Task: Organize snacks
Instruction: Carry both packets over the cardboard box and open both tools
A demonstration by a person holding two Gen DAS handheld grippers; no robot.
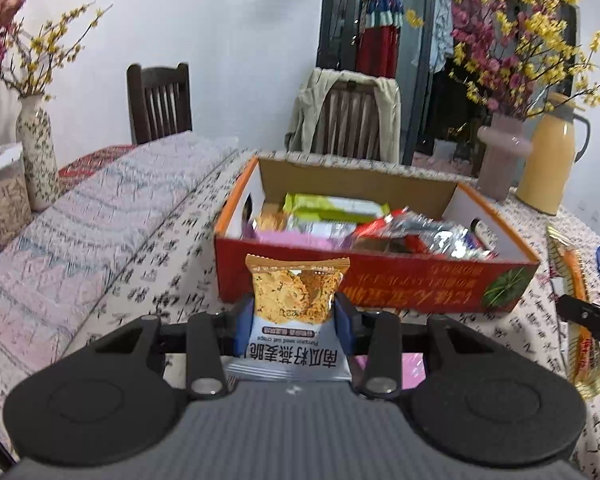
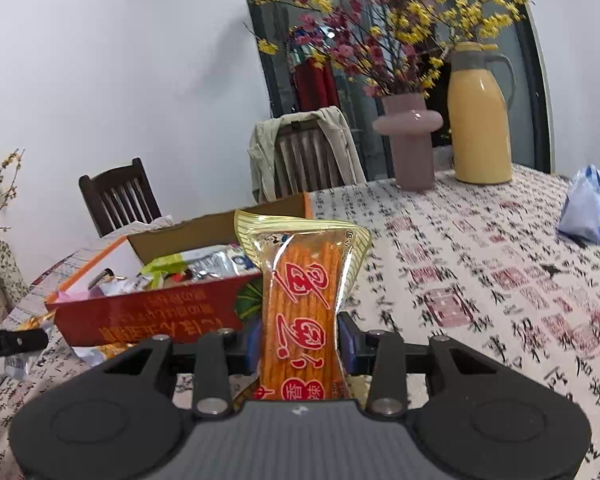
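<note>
Left gripper [image 1: 294, 312] clamping oat crisp packet [image 1: 296, 292], right gripper [image 2: 302, 338] clamping orange stick-snack packet [image 2: 304, 304], full snack box [image 1: 376, 276] just ahead, pink vase [image 2: 410, 144] and yellow jug [image 2: 480, 120] behind.

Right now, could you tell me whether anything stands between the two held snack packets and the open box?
Nothing visible does. The left gripper holds the oat crisp packet before the box; the right gripper holds the orange stick packet beside it.

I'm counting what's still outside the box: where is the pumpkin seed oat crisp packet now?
In the left wrist view, the oat crisp packet is pinched in the left gripper, just in front of the red snack box, not in it.
</note>
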